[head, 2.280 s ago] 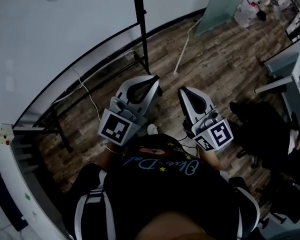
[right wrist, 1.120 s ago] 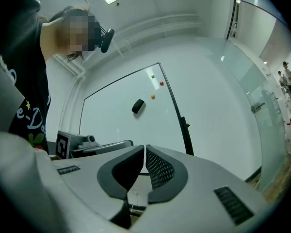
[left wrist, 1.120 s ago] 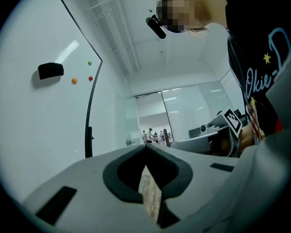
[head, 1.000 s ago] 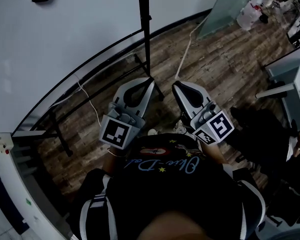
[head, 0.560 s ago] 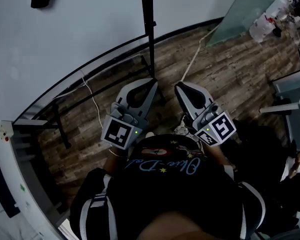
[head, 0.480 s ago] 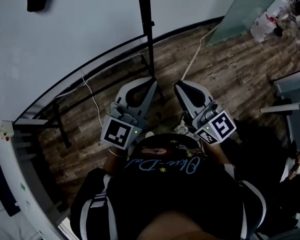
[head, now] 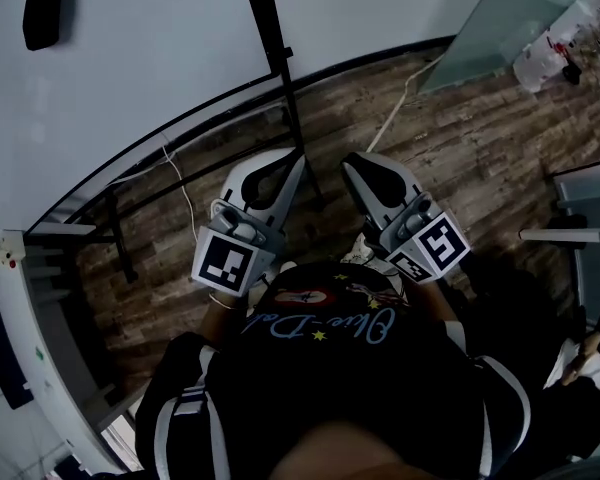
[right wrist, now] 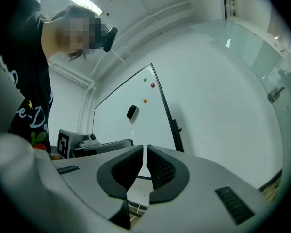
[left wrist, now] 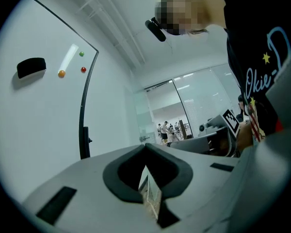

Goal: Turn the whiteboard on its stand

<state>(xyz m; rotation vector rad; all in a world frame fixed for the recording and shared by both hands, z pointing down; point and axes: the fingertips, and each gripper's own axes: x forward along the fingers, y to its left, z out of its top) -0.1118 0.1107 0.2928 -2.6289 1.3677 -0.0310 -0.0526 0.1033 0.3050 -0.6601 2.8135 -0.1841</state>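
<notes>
Both tongs are empty right now. The left gripper [head: 296,158] is fully clenched: in the left gripper view its tips [left wrist: 145,145] meet with nothing between them, and you only see floor through the hollow behind the tips. The right gripper [head: 351,161] is almost closed too, but its own view shows a thin slit between the pads [right wrist: 145,152], so it's a hair ajar and gripping nothing. They sit side by side in front of the person's black shirt [head: 330,368], roughly level, and neither one touches anything.

The whiteboard [head: 130,58] is ahead and to the left, upright on its stand and apart from both grippers. The black side post [head: 275,58] of the stand runs down to the floor just past the left gripper's tips, so that's the closest part. A black eraser [head: 45,13] is stuck on the board face, plus three little magnets [left wrist: 81,54] in green, red and orange.

Around it there's a wood floor [head: 480,128], with the stand's black foot bars [head: 120,258] spread under the board and a white cable [head: 185,208] trailing across them. A glass partition [head: 500,18] is off to the upper right.
</notes>
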